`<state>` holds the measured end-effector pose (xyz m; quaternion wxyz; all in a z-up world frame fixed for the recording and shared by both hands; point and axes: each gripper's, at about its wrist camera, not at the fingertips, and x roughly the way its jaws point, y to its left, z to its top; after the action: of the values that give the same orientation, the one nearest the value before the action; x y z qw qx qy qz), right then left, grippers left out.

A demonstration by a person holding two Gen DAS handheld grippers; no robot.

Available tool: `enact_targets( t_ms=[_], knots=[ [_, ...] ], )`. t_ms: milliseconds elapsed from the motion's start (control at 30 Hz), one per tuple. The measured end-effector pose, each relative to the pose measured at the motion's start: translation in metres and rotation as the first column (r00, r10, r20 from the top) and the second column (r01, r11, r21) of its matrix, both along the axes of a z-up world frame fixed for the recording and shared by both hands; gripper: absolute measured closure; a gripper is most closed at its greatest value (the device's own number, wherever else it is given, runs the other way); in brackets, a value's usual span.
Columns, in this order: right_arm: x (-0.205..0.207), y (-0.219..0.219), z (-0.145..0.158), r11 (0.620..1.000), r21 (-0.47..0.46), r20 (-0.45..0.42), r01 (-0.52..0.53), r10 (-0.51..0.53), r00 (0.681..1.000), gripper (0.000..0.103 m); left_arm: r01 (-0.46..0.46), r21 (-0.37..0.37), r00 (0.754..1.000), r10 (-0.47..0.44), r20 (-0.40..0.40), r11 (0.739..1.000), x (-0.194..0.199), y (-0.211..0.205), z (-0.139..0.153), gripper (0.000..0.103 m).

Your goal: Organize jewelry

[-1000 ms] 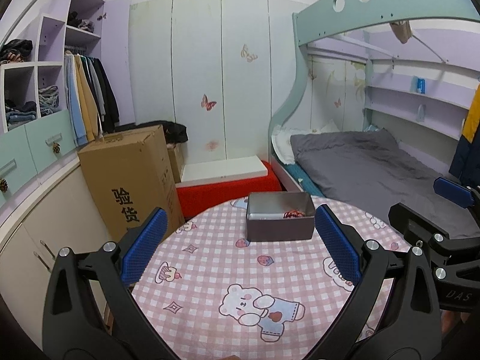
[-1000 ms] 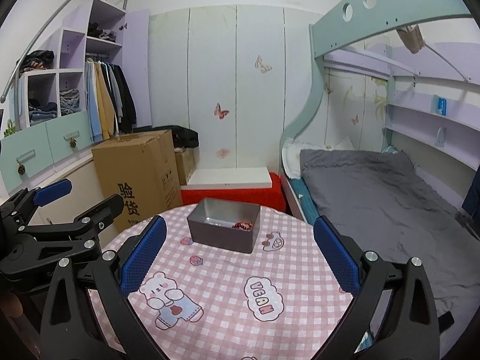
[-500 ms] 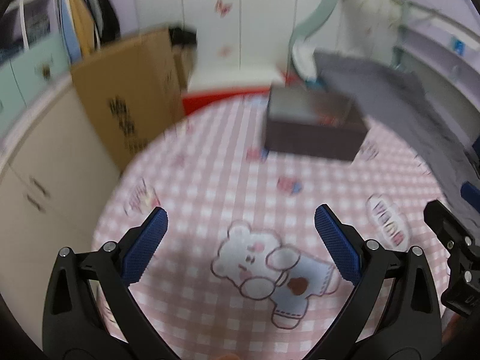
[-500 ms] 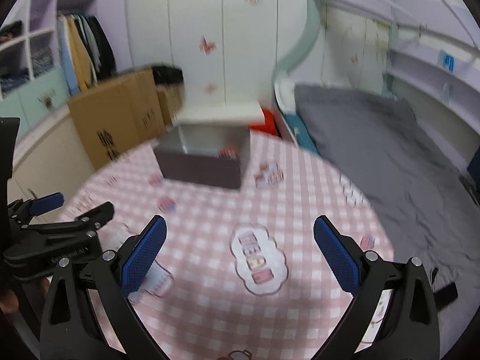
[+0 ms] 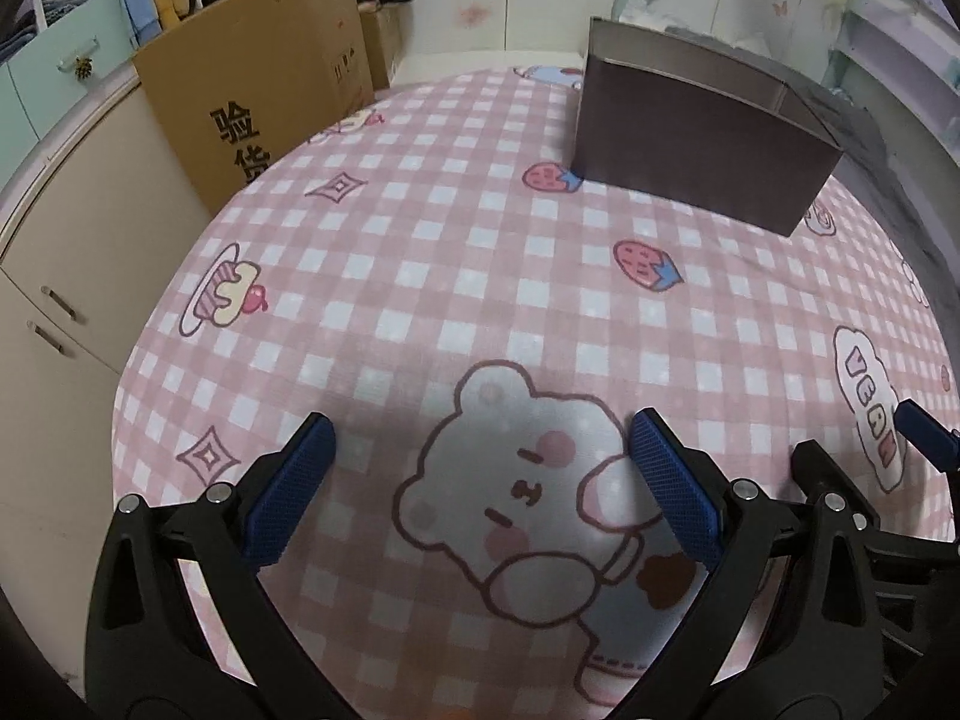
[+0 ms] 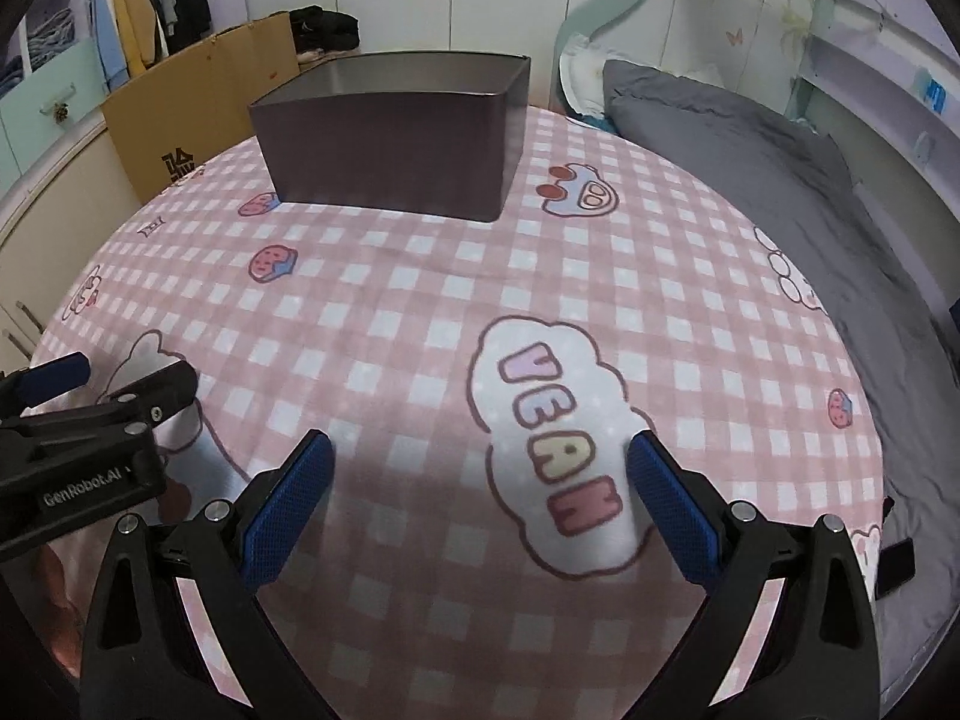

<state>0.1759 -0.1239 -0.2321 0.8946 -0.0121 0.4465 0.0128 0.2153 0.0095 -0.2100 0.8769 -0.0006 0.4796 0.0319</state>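
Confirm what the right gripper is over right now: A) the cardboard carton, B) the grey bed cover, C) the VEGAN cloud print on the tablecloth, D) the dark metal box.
C: the right gripper is open and empty, its pads on either side of the VEGAN cloud print, with the dark metal box farther back on the tablecloth.

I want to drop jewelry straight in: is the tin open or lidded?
Open. The tin stands upright on the table with no lid; its inner wall shows in the right wrist view. Its contents cannot be seen.
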Motion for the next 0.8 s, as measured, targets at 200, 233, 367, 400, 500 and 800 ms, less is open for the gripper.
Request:
enact_targets(
  t_ms=[200, 233, 367, 400, 500, 800],
  knots=[
    [-0.001, 0.006, -0.002, 0.999, -0.04, 0.013, 0.002, -0.001, 1.0, 0.008, -0.02, -0.017, 0.998, 0.02, 0.052, 1.0, -0.004, 0.001, 0.002, 0.006],
    [0.0, 0.002, -0.003, 1.0, -0.011, 0.004, 0.002, -0.002, 1.0, 0.008, -0.02, -0.023, 0.998, 0.021, 0.052, 1.0, -0.004, 0.002, 0.002, 0.006],
    [0.002, 0.002, -0.003, 1.0, 0.01, -0.002, 0.002, -0.002, 1.0, 0.007, -0.02, -0.02, 0.998, 0.021, 0.052, 1.0, -0.005, 0.002, 0.002, 0.006],
    [0.002, -0.003, -0.002, 1.0, 0.014, 0.0, 0.002, -0.002, 1.0, 0.007, -0.02, -0.015, 0.998, 0.021, 0.052, 1.0, -0.006, 0.0, 0.002, 0.006],
    [0.002, -0.006, -0.002, 1.0, 0.021, -0.002, 0.002, -0.002, 1.0, 0.007, -0.02, -0.017, 0.998, 0.02, 0.052, 1.0, -0.005, 0.001, 0.001, 0.006],
    [0.003, -0.001, -0.004, 1.0, 0.02, -0.002, 0.002, -0.002, 1.0, 0.007, -0.02, -0.017, 0.998, 0.021, 0.052, 1.0, -0.005, 0.001, 0.001, 0.006]
  ],
)
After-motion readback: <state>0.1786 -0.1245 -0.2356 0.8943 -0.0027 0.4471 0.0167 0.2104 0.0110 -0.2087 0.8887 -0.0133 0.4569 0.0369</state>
